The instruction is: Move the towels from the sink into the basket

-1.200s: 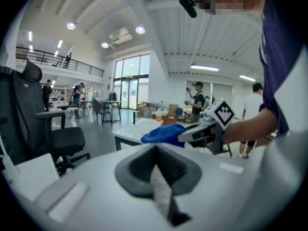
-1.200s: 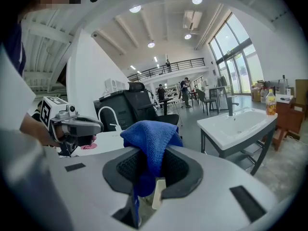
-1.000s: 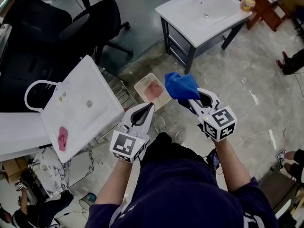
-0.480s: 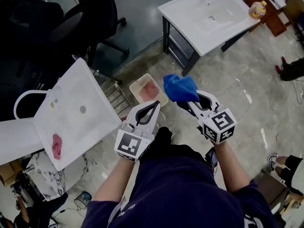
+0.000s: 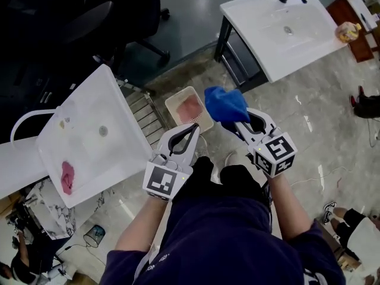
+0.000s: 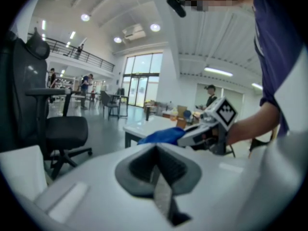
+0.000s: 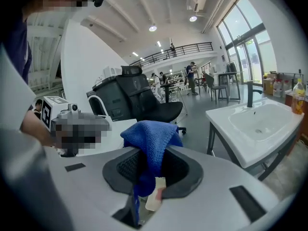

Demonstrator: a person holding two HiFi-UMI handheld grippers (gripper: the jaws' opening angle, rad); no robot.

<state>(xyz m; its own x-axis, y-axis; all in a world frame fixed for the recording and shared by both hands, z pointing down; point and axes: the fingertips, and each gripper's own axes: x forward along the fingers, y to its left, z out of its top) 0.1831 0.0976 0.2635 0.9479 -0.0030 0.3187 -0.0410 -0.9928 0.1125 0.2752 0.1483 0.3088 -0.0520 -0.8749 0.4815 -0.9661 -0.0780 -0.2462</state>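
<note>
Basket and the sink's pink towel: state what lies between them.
Head view: between pink towel and basket, only bare sink basin, then metal rack bars.

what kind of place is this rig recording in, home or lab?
Probably an open lab or office hall, not a home: a freestanding sink on a metal frame, a black office chair, a mezzanine railing beyond.

Person wears a dark navy short-sleeved shirt [image 5: 225, 242] and dark trousers [image 5: 221, 180]. White moulded plastic left claw [image 5: 190, 132] and matching right claw [image 5: 238, 123] have dark grey ribbed pads. Each carries a white cube with black square markers: left cube [image 5: 161, 181], right cube [image 5: 274, 153].
</note>
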